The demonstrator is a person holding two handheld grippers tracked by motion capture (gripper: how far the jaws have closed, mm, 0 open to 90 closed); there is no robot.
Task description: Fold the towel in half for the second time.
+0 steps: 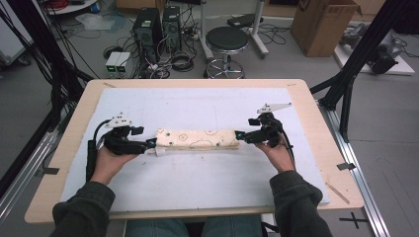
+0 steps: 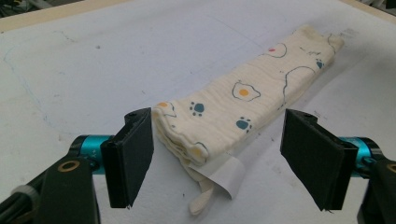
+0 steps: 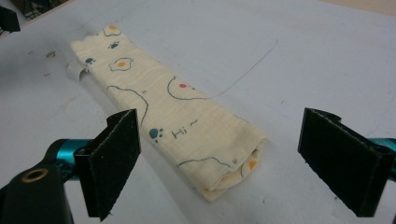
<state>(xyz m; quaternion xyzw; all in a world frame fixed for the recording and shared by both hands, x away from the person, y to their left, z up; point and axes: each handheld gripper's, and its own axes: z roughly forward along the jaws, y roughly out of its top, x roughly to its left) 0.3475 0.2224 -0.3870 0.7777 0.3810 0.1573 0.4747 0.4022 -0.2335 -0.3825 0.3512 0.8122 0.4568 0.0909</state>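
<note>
Folding looks finished: folded cloth (image 1: 197, 139) lies lengthwise mid-mat (image 1: 197, 182), left gripper (image 1: 152, 143) and right gripper (image 1: 239, 135) both released at its ends, so presumably each regrips an end for another fold.

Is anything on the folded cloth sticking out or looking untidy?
Yes. At the folded cloth's end near the left tongs, a white care label and a loose cloth corner poke out from under the folds. The rest lies neat.

Cream folded cloth (image 1: 197, 139) with egg and paw prints, long narrow strip, flat on white mat, label at one end
</note>
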